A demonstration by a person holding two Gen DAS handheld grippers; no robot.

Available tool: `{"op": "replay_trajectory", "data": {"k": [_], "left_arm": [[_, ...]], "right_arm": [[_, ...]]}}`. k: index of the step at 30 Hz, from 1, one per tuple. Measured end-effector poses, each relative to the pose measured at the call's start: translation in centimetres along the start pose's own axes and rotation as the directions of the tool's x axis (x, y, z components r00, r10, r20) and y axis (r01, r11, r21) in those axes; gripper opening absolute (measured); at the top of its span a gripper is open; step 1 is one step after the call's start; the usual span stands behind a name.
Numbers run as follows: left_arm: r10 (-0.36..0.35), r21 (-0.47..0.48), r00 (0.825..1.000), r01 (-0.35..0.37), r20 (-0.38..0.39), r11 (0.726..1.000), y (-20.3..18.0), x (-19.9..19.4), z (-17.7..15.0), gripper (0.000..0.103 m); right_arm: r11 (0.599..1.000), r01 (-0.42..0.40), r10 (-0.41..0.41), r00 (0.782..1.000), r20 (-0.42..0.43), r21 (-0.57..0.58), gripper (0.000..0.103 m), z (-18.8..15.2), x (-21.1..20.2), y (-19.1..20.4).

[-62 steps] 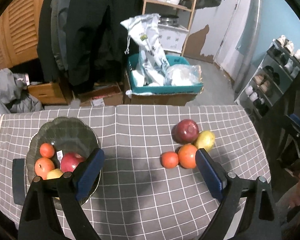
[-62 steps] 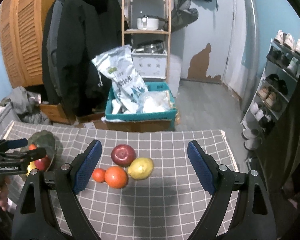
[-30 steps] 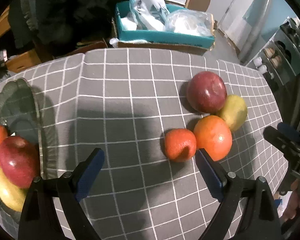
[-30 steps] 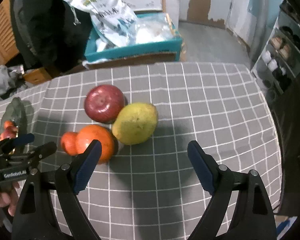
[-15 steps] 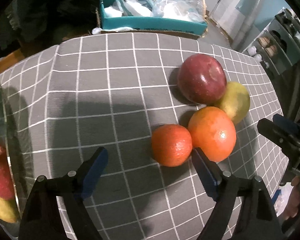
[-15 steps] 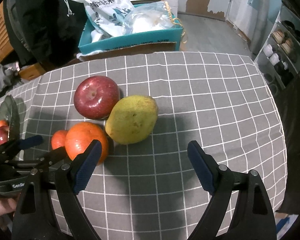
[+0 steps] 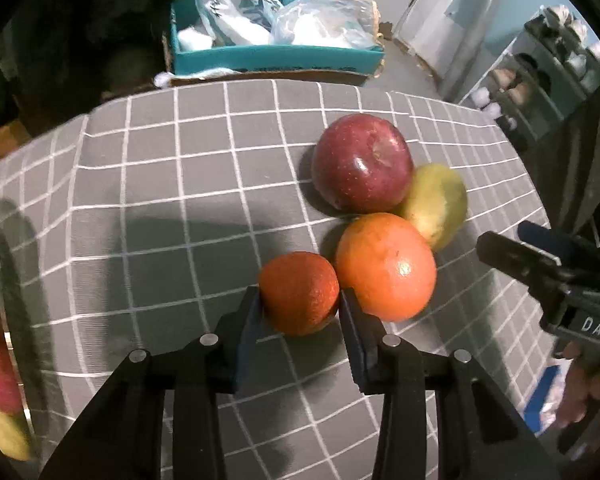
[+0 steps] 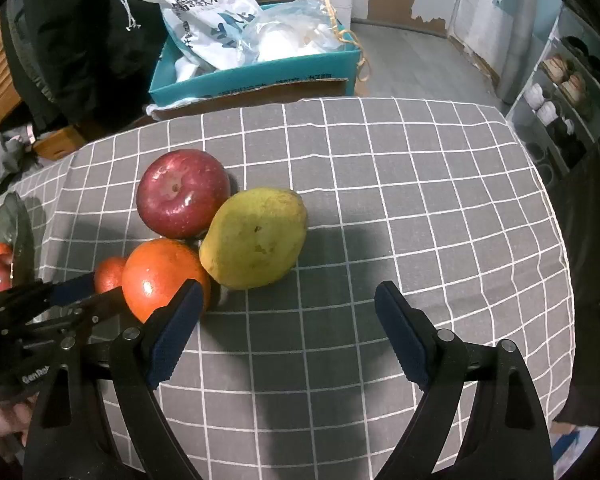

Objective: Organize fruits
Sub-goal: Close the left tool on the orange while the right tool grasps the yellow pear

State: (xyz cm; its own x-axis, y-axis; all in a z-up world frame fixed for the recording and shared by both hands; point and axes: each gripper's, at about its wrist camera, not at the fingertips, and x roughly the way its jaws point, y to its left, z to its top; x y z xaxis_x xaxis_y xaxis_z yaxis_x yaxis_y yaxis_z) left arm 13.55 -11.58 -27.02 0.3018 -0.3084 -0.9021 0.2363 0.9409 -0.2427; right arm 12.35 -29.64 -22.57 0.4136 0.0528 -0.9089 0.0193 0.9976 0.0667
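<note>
The small orange [image 7: 299, 293] sits on the table directly between the pads of the left gripper [image 7: 300, 312], whose jaws have closed onto its two sides; it is pinched but not yet lifted, its underside on the cloth. It is round, so no long axis matters; what matters is that the large orange [image 7: 386, 266] touches it on the right, just beyond the right-hand pad, so a straight lift looks safer than a sideways drag, which could set the neighbour rolling. Behind those two lie the red apple [image 7: 362, 163] and the yellow-green pear [image 7: 440, 204], the four forming one tight cluster.

The bowl [image 7: 4, 264], already holding fruit, lies at the far left edge of the left wrist view, well apart from the cluster, so the carry probably runs leftward across open cloth.

The right gripper [image 8: 288, 324] hangs wide open with nothing between its jaws, near the pear and the large orange; its left pad is just beside the large orange. It is the nearer hand for the pear.

The surface is a grey tablecloth [image 8: 400, 208] with a white grid, lying fairly flat. Beyond the far edge stands a teal box [image 8: 260, 74] stuffed with plastic bags, dark coats hang to the left, and a shoe rack [image 8: 560, 92] stands at the right.
</note>
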Motion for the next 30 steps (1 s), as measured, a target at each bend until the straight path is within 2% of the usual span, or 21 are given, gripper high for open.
{"op": "replay_trajectory", "data": {"k": [8, 11, 13, 18, 30], "left_arm": [[0.059, -0.060, 0.998, -0.057, 0.039, 0.997, 3.2, -2.1, 0.6, 0.040], [0.060, -0.076, 0.998, -0.058, 0.021, 0.995, 4.2, -1.4, 0.4, 0.040], [0.042, -0.083, 0.999, -0.040, 0.019, 0.996, 4.3, -1.0, 0.3, 0.045], [0.052, -0.078, 0.999, -0.051, 0.004, 0.996, 4.2, -0.2, 0.3, 0.057], [0.027, -0.095, 0.999, -0.025, 0.026, 0.995, 4.1, 0.6, 1.4, 0.057]], "right_arm": [[1.000, -0.014, 0.014, 1.000, -0.012, 0.001, 0.086, 0.9, 1.5, 0.3], [1.000, -0.028, 0.028, 0.999, -0.026, 0.003, 0.086, 1.2, 2.5, 0.6], [0.999, -0.038, 0.039, 0.998, -0.042, 0.004, 0.086, 1.5, 3.2, 0.9], [0.999, -0.043, 0.042, 0.997, -0.069, -0.009, 0.086, 1.7, 4.5, 1.5], [0.996, -0.077, 0.080, 0.990, -0.117, 0.034, 0.086, 2.0, 7.0, 1.3]]}}
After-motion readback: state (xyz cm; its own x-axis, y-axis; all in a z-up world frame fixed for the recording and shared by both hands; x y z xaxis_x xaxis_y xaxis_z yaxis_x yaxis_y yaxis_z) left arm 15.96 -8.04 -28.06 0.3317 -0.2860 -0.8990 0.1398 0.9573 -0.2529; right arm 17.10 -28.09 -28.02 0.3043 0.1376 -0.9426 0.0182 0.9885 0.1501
